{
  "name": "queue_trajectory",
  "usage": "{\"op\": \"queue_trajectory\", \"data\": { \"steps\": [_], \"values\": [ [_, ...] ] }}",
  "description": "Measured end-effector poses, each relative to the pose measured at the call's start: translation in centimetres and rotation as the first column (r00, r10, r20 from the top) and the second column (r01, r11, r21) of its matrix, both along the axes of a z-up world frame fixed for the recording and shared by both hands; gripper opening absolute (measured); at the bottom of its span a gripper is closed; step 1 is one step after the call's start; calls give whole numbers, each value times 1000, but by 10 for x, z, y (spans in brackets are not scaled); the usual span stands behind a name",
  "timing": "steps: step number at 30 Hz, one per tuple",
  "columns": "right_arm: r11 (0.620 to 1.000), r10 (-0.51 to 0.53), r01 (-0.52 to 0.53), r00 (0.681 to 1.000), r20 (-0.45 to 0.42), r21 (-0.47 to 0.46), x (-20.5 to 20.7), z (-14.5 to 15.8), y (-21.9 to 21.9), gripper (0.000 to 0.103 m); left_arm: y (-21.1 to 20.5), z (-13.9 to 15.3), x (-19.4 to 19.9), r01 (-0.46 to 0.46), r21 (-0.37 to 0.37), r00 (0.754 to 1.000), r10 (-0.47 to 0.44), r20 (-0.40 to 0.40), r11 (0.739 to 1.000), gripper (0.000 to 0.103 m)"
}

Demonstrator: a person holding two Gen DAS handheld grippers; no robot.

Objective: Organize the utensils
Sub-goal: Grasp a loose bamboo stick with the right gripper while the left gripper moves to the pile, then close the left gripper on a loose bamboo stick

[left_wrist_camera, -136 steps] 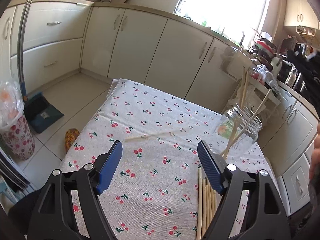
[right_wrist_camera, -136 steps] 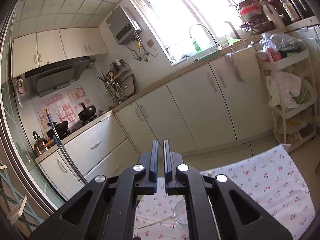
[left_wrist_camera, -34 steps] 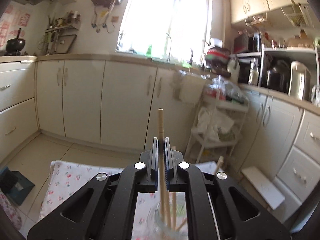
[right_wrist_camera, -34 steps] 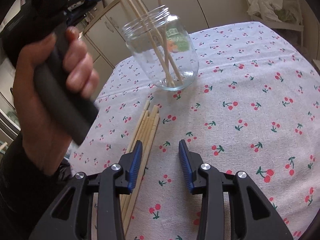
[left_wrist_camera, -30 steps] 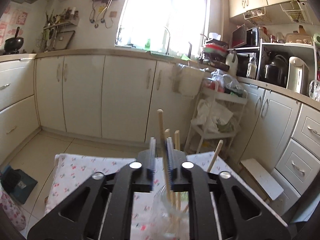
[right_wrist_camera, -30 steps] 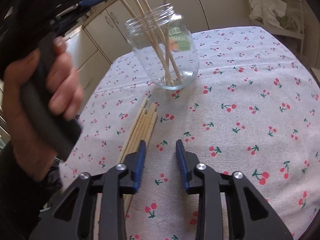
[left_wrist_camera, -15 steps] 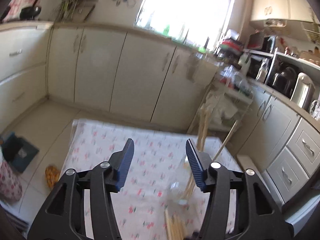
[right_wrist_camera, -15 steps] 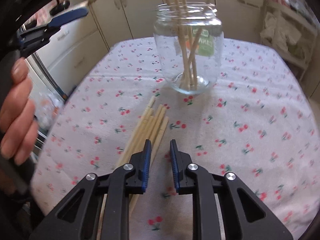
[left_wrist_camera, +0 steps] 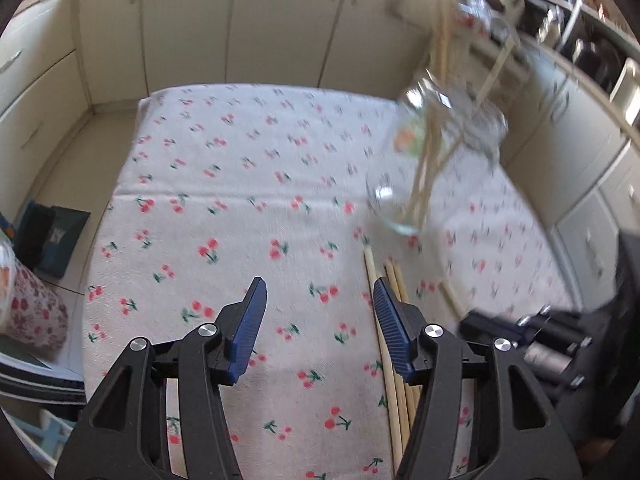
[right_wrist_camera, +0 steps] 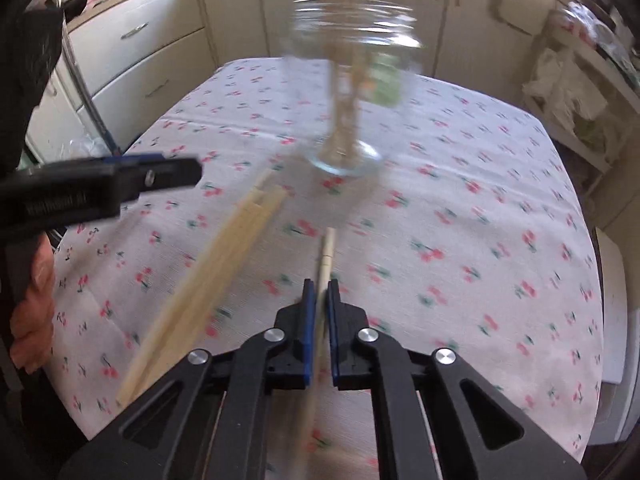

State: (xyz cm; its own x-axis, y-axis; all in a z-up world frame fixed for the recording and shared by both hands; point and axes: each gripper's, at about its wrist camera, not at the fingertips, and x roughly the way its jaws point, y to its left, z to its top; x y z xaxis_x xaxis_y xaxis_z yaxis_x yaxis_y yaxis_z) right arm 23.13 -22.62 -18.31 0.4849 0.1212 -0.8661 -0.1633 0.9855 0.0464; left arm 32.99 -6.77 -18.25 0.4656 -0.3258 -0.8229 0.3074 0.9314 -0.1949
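one jar (right_wrist_camera: 352,92), two grippers (right_wrist_camera: 321,292), chopsticks uncountable

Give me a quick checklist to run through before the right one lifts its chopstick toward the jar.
1. Right hand-held gripper shut on one pale wooden chopstick: ok.
2. Only one stick between its jaws; the loose bundle of wooden chopsticks lies apart to the side: ok.
3. Clear glass jar upright on the cherry-print tablecloth, mouth open: ok.
4. Room left in the jar beside the sticks already standing in it: cannot tell, the picture is blurred.
5. Left hand-held gripper open and empty: ok.
6. Left hand-held gripper out of the path to the jar: not ok, it reaches in near the bundle.
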Motion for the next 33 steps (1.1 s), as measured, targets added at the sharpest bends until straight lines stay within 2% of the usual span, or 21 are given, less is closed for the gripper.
{"op": "queue_trajectory", "data": {
  "steps": [5,8,10,14,16,20,33],
  "values": [
    [998,-23,22,1000,20,62,-9,-1,-17,6,-21,-14,-2,25,130,999,-21,-30,991,53],
    [994,-37,34,999,23,100,-9,-1,-21,6,-31,-17,-5,32,214,999,-30,-10,976,53],
    [991,-40,37,999,21,126,-10,-2,-28,6,-34,-17,-5,32,240,999,-30,-12,970,53],
    [987,-32,29,999,18,157,-7,-2,-32,6,-39,-17,-1,31,259,999,-26,-23,965,53],
    [986,-29,27,999,12,167,-7,-1,-32,6,-38,-16,0,28,247,999,-17,-48,969,52],
    [981,-29,25,999,17,192,-9,-2,-35,6,-39,-11,-10,33,245,999,-22,-49,969,52],
    [980,-28,23,999,19,199,-9,-2,-36,6,-47,-10,-14,46,247,998,-34,-53,968,52]
  ]
}}
